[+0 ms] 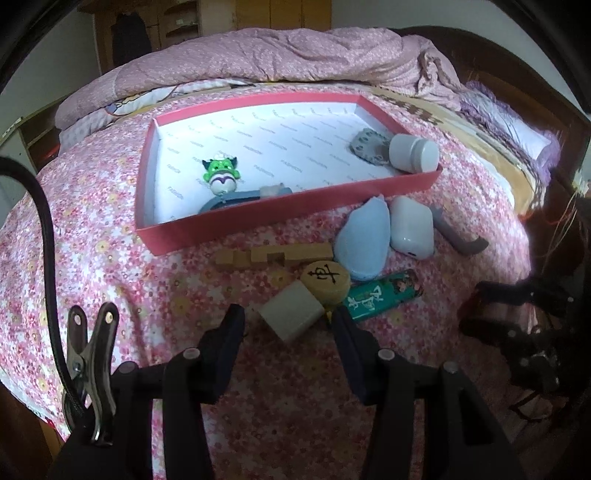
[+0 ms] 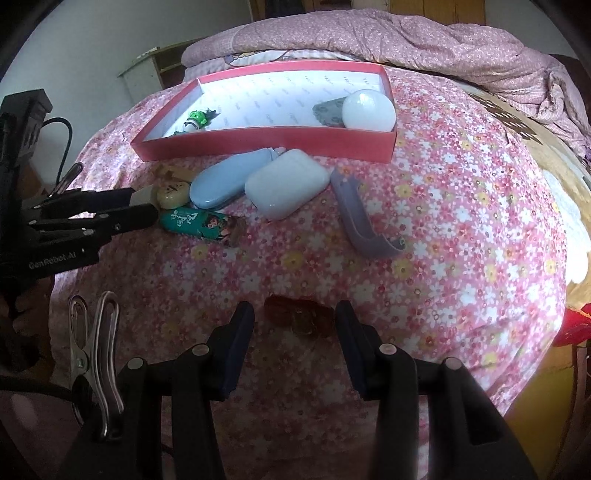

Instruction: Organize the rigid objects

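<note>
A red tray (image 1: 280, 218) (image 2: 266, 142) lies on the floral bed cover and holds a green toy (image 1: 220, 173) (image 2: 197, 119), a white jar (image 1: 413, 152) (image 2: 367, 110), a grey disc (image 1: 367, 147) and a grey-blue piece (image 1: 243, 197). In front of it lie a cream block (image 1: 291, 314), a round wooden chess piece (image 1: 325, 280) (image 2: 171, 194), a wooden puzzle piece (image 1: 273, 254), a blue case (image 1: 364, 238) (image 2: 225, 181), a white case (image 1: 410, 225) (image 2: 286, 182), a green lighter (image 1: 384, 293) (image 2: 201, 223) and a grey hook (image 1: 458, 236) (image 2: 360, 218). My left gripper (image 1: 288, 321) (image 2: 142, 206) is open around the cream block. My right gripper (image 2: 293, 319) is open around a dark red object (image 2: 299, 317).
A folded pink quilt (image 1: 288, 51) (image 2: 388, 33) lies behind the tray. The bed's dark headboard (image 1: 517, 74) curves along the right. Wooden furniture stands at the far wall. The bed edge falls away at the left and front.
</note>
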### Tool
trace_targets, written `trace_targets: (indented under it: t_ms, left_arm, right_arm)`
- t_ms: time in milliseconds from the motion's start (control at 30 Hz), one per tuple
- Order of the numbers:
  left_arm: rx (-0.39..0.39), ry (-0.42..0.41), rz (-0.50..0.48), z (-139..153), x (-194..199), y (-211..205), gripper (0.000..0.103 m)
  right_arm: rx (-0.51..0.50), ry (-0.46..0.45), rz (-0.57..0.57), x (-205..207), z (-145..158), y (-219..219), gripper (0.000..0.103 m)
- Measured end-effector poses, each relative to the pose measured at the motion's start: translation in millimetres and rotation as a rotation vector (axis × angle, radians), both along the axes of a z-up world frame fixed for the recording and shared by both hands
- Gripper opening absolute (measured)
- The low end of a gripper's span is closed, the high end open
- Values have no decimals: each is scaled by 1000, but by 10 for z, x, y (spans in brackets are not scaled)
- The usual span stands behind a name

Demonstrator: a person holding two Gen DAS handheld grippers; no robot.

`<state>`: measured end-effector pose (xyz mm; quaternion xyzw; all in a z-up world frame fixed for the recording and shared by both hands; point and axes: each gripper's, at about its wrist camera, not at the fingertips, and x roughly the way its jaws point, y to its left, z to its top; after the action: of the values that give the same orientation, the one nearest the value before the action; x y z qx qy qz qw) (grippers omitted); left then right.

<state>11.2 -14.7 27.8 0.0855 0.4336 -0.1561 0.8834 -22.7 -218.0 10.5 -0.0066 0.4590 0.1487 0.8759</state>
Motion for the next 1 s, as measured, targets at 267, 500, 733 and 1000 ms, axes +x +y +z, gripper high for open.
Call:
trace_targets:
  t_ms: [267, 500, 733, 1000]
  left_arm:
    - [3, 4, -26, 10, -8, -11, 39]
    - [25, -18, 148, 20, 119, 224, 39]
    - [33, 24, 166, -73, 186, 281, 43]
    - [38, 16, 142, -83, 214, 243, 43]
  right_arm:
    - [-1, -19, 1, -21, -7, 9, 44]
    - [-10, -43, 6, 82, 9, 40, 24]
    - [11, -42, 6, 169, 11, 59, 24]
    - [62, 3, -8, 164, 37, -37, 29]
